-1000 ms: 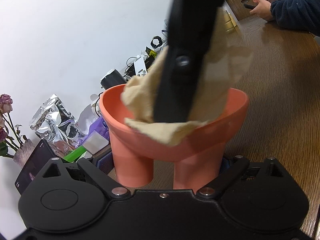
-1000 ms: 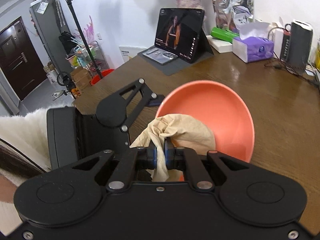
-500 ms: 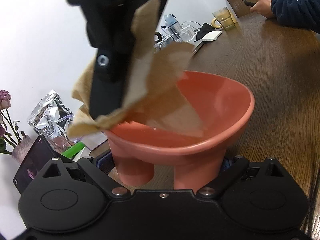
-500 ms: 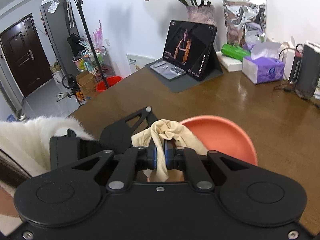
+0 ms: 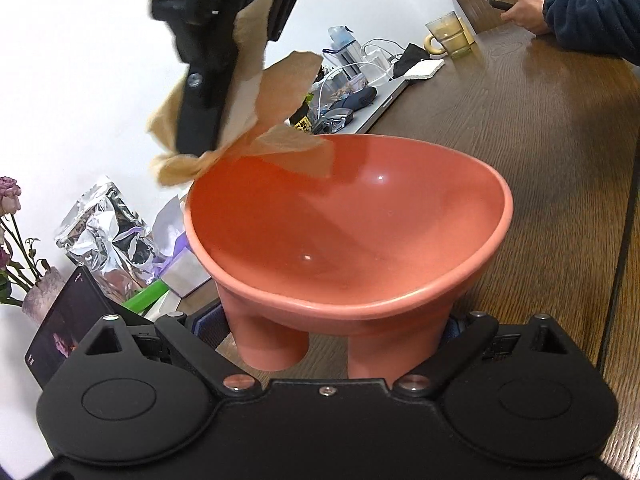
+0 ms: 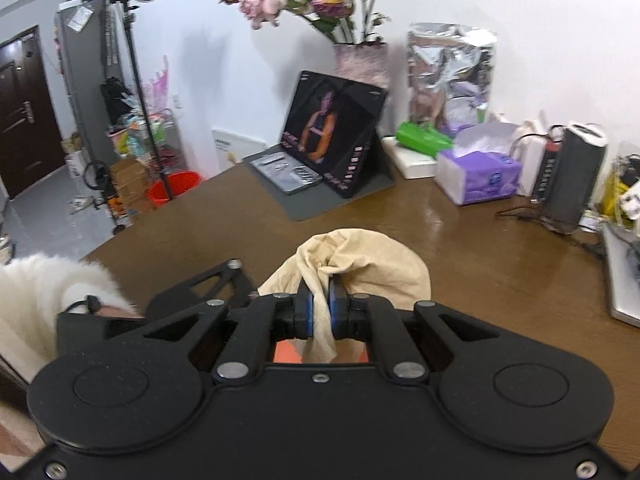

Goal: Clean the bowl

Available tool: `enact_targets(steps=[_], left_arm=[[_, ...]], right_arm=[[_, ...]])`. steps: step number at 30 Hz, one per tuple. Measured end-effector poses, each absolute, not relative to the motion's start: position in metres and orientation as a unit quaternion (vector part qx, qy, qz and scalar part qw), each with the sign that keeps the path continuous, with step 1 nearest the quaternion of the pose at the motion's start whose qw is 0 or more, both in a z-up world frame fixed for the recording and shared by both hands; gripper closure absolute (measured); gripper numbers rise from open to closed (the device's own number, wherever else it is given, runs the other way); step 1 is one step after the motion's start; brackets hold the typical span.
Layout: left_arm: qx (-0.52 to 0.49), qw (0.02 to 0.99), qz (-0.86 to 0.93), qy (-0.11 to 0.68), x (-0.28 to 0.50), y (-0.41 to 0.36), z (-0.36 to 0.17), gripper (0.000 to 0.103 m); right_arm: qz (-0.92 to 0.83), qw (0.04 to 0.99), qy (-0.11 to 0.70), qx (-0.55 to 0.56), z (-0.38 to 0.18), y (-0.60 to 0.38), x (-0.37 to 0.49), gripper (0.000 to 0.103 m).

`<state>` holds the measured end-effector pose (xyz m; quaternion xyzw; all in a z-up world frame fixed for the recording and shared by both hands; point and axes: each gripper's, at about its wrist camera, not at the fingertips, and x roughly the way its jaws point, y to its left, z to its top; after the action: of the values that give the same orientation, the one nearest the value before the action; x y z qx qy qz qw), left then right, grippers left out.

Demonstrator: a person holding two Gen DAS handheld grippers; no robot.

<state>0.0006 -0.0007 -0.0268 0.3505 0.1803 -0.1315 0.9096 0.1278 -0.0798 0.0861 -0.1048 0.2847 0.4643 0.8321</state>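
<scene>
Your right tool (image 6: 319,312) is clamped tight on the beige cloth (image 6: 360,268), lifted above the bowl's far-left rim. Your left tool (image 5: 340,332) grips the salmon-pink footed bowl (image 5: 360,232) by its base, tilted above the brown tabletop (image 5: 540,128).

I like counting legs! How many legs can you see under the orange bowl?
2: one leg at the lower left, another leg right beside it under the orange bowl. More may hide behind.
</scene>
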Motion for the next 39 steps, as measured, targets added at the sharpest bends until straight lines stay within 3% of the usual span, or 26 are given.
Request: enact_targets(steps=[19,39], left_arm=[[0.35,0.909,-0.134,0.181,0.001,0.002,-0.028,0.008],[0.352,0.909,-0.131,0.182,0.002,0.001,-0.028,0.008]], right_arm=[[0.368,0.851,0.35,-0.134,0.052,-0.126,0.138,0.095],[0.411,0.802,0.398,-0.17,0.041,-0.124,0.084,0.095]])
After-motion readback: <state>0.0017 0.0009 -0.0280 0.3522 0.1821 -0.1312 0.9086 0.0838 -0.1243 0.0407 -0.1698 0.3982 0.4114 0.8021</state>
